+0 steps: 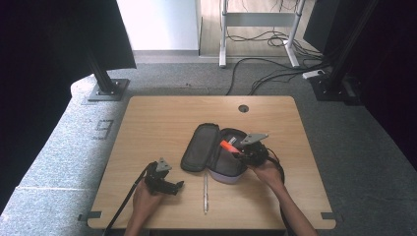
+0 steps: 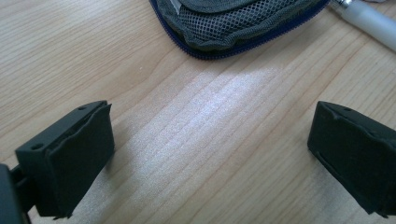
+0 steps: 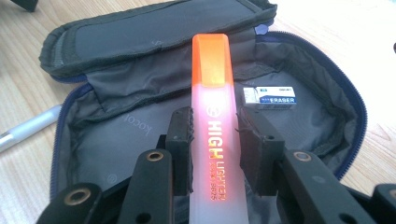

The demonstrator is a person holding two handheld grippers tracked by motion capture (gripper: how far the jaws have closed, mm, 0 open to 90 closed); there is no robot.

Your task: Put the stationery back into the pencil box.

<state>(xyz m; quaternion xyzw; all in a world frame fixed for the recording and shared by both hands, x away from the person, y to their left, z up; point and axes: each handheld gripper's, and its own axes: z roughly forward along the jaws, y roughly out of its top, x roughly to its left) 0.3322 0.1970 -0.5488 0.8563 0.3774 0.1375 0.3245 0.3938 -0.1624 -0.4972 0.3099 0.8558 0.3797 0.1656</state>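
Clamping a translucent, flat-sided highlighter (image 3: pixel 212 116) with an orange cap and the lettering "HIGH LIGHTER", the right gripper (image 3: pixel 214 140) is holding it over an unzipped grey fabric pencil case (image 3: pixel 116 135) containing a white "ERASER" (image 3: pixel 270 97), while the left gripper (image 2: pixel 210 158) is gaping, empty, over the wood-grain table (image 2: pixel 210 140).

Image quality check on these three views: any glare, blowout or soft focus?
High view: dark upper corners, table evenly lit. Left gripper view: pale sheen on the wood between the open jaws; pencil case sharp. Right gripper view: highlighter blown out and glowing at its middle, its lettering still readable; eraser slightly soft.
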